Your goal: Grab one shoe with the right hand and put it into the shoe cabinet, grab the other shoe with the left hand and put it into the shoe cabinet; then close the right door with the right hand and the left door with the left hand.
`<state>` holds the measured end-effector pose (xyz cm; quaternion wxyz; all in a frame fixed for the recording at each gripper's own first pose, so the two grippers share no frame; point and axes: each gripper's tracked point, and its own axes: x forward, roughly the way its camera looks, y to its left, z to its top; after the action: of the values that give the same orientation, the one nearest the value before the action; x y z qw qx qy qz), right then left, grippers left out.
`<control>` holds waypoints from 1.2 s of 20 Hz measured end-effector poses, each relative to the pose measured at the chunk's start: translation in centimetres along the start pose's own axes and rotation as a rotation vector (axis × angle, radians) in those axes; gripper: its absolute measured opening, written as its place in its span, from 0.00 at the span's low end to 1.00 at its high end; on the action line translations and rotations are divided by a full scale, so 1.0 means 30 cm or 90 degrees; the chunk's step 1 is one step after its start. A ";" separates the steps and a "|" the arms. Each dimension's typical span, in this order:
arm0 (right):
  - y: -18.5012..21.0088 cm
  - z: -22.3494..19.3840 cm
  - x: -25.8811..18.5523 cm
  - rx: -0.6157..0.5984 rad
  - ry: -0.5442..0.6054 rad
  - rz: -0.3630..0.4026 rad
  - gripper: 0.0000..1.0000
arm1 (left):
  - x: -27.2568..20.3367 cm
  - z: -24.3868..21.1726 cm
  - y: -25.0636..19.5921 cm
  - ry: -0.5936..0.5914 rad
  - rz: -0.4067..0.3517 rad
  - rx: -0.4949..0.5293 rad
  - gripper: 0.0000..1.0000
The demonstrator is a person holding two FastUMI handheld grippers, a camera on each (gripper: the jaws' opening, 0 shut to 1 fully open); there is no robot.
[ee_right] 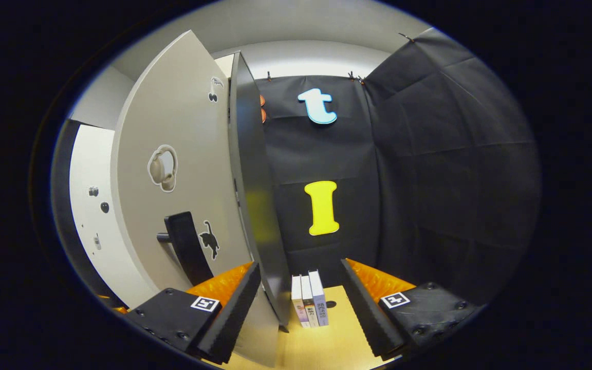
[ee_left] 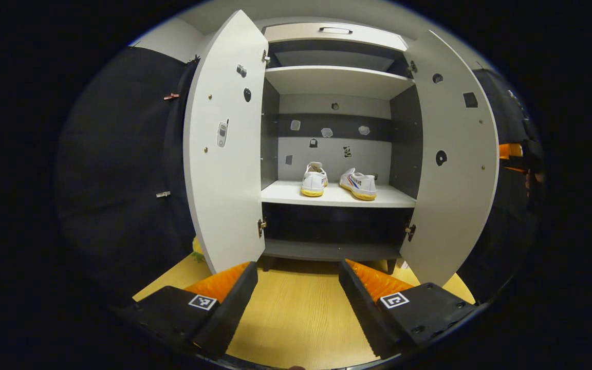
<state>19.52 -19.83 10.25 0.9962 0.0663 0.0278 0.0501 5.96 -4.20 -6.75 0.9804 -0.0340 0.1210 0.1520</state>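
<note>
Two white shoes with yellow soles sit side by side on the middle shelf of the shoe cabinet (ee_left: pixel 337 82), at the frame's center: left shoe (ee_left: pixel 314 180), right shoe (ee_left: pixel 358 184). The left door (ee_left: pixel 224 149) and right door (ee_left: pixel 452 159) stand wide open.

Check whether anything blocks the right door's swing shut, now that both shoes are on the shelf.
Nothing visible does. Both shoes sit well back on the shelf, clear of the right door. The right gripper is beside its outer face, near the handle.
</note>
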 end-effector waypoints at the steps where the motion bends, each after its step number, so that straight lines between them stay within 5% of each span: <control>1: 0.016 0.001 0.005 0.005 0.000 0.012 0.98 | -0.007 -0.002 -0.004 0.000 0.000 0.004 0.99; 10: 0.075 -0.022 -0.005 -0.029 0.029 0.006 0.98 | 0.028 0.028 0.011 -0.005 -0.012 0.003 0.99; 15: 0.242 -0.046 -0.031 -0.061 0.023 0.020 0.98 | 0.053 0.032 0.088 -0.001 -0.029 -0.005 0.99; 24: 0.514 -0.099 0.007 -0.045 0.033 0.055 0.98 | 0.046 -0.003 0.353 0.007 0.017 -0.028 0.99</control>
<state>18.05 -4.22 9.37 0.9937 0.0309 0.0492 0.0959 3.97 6.26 -7.50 0.9766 -0.0545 0.1234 0.1678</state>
